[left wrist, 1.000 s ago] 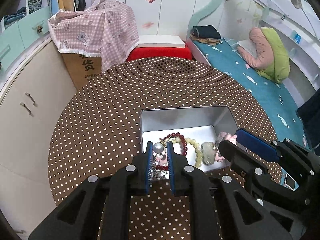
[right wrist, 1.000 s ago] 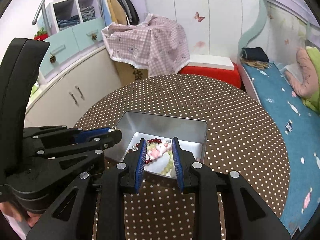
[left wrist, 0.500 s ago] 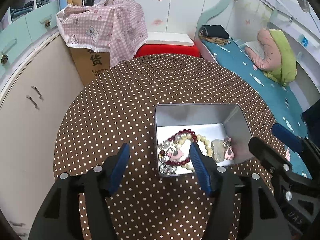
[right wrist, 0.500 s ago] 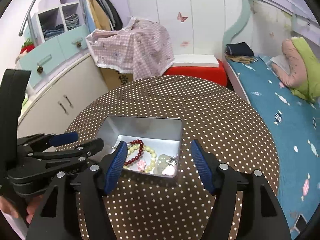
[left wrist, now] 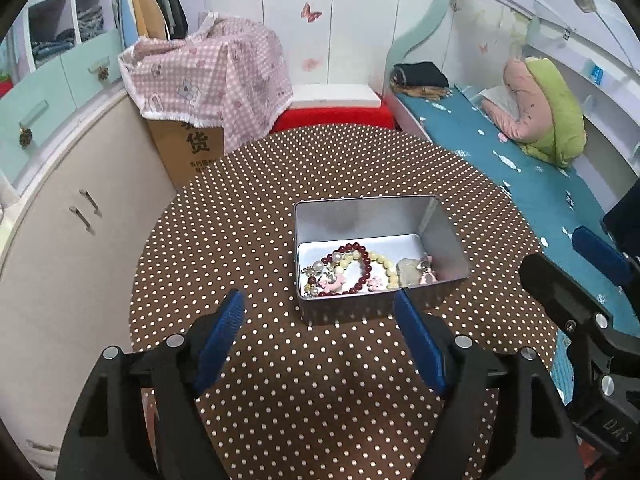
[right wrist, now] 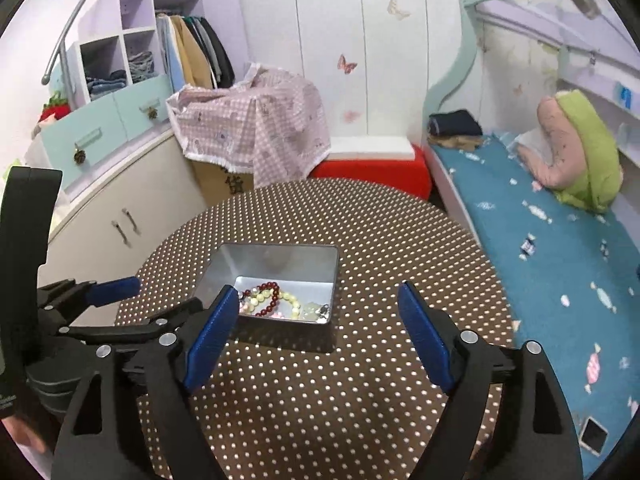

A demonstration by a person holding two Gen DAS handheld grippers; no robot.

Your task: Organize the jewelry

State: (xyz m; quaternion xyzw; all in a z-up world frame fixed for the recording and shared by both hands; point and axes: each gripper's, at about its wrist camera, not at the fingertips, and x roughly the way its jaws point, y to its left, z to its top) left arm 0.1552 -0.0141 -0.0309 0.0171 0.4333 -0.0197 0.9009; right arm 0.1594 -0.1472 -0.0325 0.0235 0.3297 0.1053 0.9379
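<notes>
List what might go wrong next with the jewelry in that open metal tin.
1. The dark red bead bracelet overlaps the pale yellow bead bracelet and small charms in the open silver metal tin; lifting one may drag the others along.
2. The tin has no lid on, so a knock from the open left gripper or open right gripper could spill it onto the brown polka-dot tablecloth.

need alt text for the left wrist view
An open metal tin of beaded bracelets and small charms sits on a round brown polka-dot table. The left claw hovers open and empty before it, the right claw at the right edge.
</notes>
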